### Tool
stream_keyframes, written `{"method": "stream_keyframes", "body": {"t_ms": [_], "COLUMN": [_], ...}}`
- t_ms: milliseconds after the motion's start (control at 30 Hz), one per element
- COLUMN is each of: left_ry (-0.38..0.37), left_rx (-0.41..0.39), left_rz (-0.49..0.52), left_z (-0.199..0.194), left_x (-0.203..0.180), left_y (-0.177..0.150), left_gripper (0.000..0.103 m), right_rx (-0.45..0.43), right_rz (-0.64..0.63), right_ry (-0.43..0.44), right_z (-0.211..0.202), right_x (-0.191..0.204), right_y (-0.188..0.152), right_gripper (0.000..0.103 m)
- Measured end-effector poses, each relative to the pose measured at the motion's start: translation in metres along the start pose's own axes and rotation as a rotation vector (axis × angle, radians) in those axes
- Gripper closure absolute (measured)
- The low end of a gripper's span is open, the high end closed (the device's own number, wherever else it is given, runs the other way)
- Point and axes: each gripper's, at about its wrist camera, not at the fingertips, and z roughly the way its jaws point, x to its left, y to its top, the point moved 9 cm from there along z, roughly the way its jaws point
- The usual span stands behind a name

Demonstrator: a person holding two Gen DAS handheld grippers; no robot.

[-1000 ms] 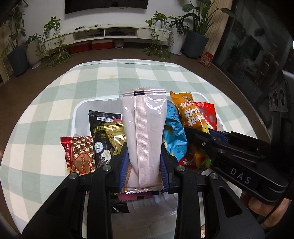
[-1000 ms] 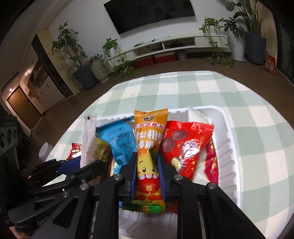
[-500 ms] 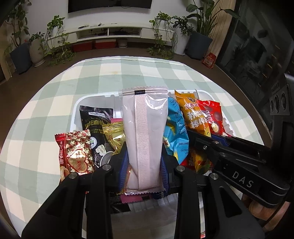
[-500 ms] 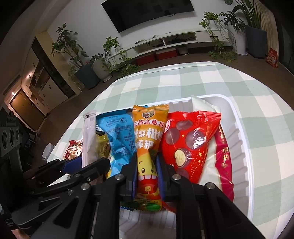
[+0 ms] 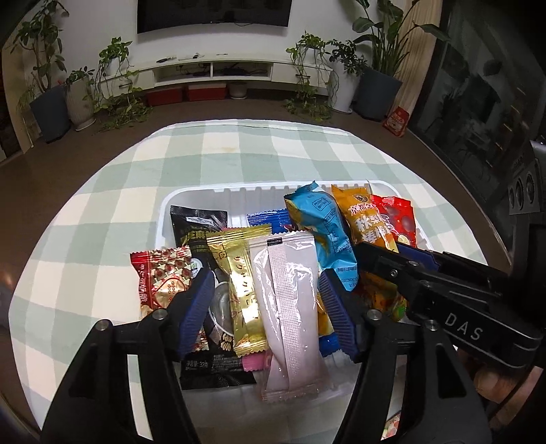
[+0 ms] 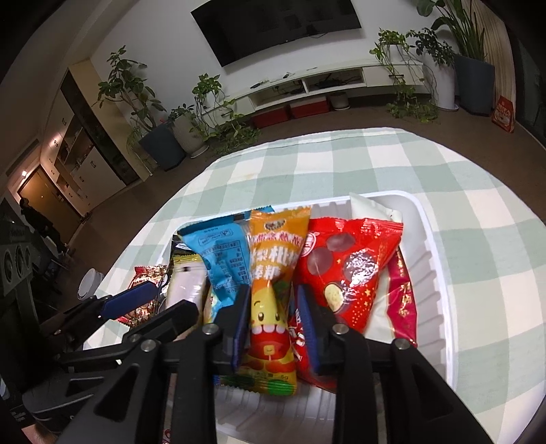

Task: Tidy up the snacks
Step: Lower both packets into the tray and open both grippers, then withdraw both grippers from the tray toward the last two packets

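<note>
Blue pads on your left hand-held gripper (image 5: pixel 266 307) have just been opening, so the pale pink packet (image 5: pixel 290 307) lies loose between them in the white tray (image 5: pixel 218 194). Your right hand-held gripper (image 6: pixel 273 324) has just been opening too, off the orange candy bag (image 6: pixel 273 273). Most snacks look put away. One red star packet (image 5: pixel 160 280) hangs over the tray's left edge.

white wall, mounted tv (image 5: pixel 214 13), low white console (image 5: pixel 218 68), potted plants (image 6: pixel 440 51), brown floor (image 5: pixel 68 147).
</note>
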Motion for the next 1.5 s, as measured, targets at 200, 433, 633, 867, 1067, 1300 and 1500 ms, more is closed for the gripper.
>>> {"method": "stream_keyframes", "body": {"t_ms": [200,433,633,867,1067,1300,1500], "left_ry": [0.004,0.005,0.031,0.072,0.081,0.099,0.104], "left_rx": [-0.038,-0.080,-0.130,-0.156,-0.107,-0.079,-0.075], "left_rz": [-0.019,-0.005,0.069,0.089,0.088,0.102,0.102], "left_z": [-0.016,-0.047,-0.079,-0.108,-0.110,-0.115,-0.123], "left_x": [0.003,-0.001,-0.010,-0.013,-0.013,-0.017,-0.023], "left_y": [0.001,-0.005,-0.025,-0.069,-0.117,-0.155,-0.160], "left_gripper": [0.032,0.005,0.000,0.000,0.000,0.000,0.000], "right_rx": [-0.016,-0.068,-0.177,-0.291,-0.292,-0.267,-0.210], "right_rz": [-0.022,-0.011,0.000,0.065,0.024,-0.085,-0.174], "right_ry": [-0.008,0.013,0.020,0.084,0.096,0.049,-0.016], "right_z": [-0.004,-0.020,-0.046,-0.082,-0.105,-0.131,-0.136], "right_x": [0.002,0.003,0.002,-0.007,-0.004,0.005,0.013], "right_y": [0.003,0.012,0.026,0.042,0.030,-0.009,-0.053], "right_gripper": [0.056,0.031,0.011,0.002,0.002,0.002,0.002]}}
